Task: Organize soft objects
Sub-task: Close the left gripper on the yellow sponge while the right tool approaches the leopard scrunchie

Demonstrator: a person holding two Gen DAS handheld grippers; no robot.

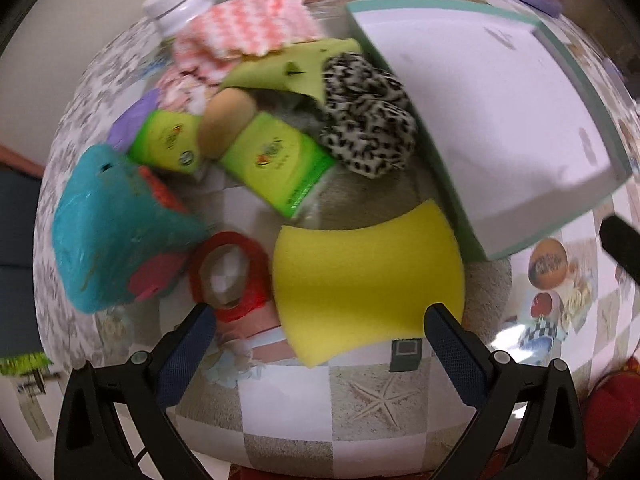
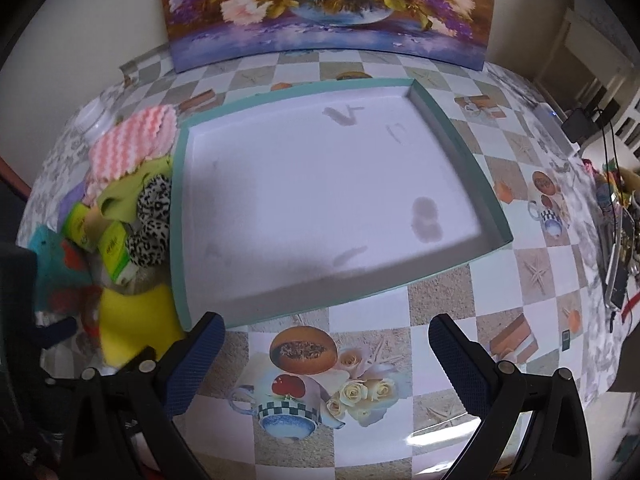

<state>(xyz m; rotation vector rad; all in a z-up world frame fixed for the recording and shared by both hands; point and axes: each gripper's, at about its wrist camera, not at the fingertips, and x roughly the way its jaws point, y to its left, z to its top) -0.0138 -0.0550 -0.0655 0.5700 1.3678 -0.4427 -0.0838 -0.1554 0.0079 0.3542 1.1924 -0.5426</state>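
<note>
**Soft things heaped beside the tray**

The yellow sponge is lying flat on the worktop, its edge just beside the teal-rimmed tray. Behind it a leopard-print scrunchie, green packets, a pink wavy cloth and what is perhaps a teal plush toy, blurred here, are crowding together. The left hand-held gripper is hovering wide open before the sponge. The right hand-held gripper is hanging spread wide near the tray's front rim, gripping nothing.
</note>
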